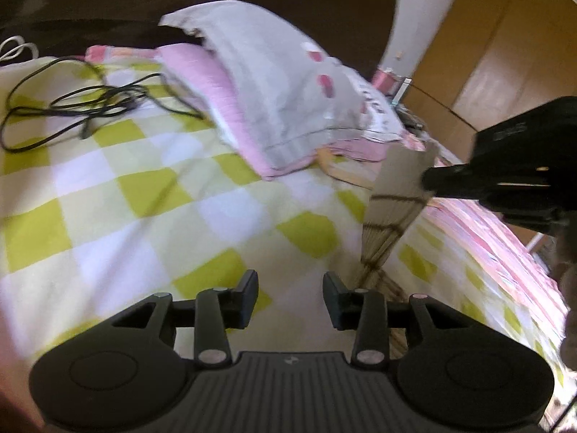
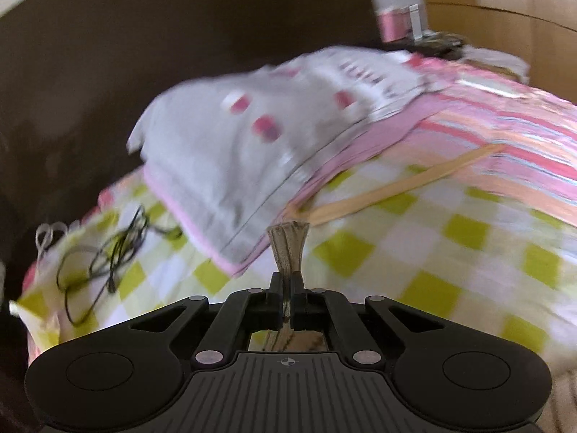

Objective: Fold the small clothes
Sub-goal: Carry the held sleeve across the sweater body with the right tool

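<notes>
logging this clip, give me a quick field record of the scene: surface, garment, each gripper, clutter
surface: green and white checked bedsheet
garment: beige striped cloth, lifted off the sheet at one end
right gripper: shut on the beige striped cloth
left gripper: open, nothing between its fingers
clutter: black cable, grey pillow, wooden hanger

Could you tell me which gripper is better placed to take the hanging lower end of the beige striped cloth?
Probably the left gripper: its jaws stand open and empty, close beside the lower end of the beige striped cloth. The right gripper is already shut on its upper edge.
</notes>
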Tool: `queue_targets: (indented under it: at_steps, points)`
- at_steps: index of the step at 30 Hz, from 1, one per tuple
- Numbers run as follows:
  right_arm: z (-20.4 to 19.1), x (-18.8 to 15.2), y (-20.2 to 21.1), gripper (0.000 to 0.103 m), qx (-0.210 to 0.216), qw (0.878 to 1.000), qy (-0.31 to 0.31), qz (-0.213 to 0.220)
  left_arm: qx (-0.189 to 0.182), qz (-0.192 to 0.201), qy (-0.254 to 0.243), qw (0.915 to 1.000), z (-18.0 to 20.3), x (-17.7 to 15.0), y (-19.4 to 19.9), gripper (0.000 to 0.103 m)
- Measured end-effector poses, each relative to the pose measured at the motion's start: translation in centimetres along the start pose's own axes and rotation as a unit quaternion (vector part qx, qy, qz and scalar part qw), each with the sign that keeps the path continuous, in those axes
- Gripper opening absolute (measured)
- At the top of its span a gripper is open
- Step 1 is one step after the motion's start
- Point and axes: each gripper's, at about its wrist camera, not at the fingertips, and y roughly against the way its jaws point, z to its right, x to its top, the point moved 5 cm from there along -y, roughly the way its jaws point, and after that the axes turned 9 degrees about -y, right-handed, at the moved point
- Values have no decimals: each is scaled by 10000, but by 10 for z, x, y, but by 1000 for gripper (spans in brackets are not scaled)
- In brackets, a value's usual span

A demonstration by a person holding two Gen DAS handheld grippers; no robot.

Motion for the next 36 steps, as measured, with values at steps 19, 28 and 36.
queue_targets:
  at_steps: [19, 28, 36]
  points:
    - [149, -22, 183, 2, -652, 9792, -1475, 1233, -821, -146, -1098, 9905, 62, -26, -1, 48]
    - [209, -91, 268, 2, -1202, 9561, -2095, 1658, -1291, -281, -1618, 9779, 90, -41, 5, 48]
    - [277, -174, 298, 2, -2047, 9231, -2868, 1539, -1519, -451, -2016, 9666, 109, -57, 8, 48]
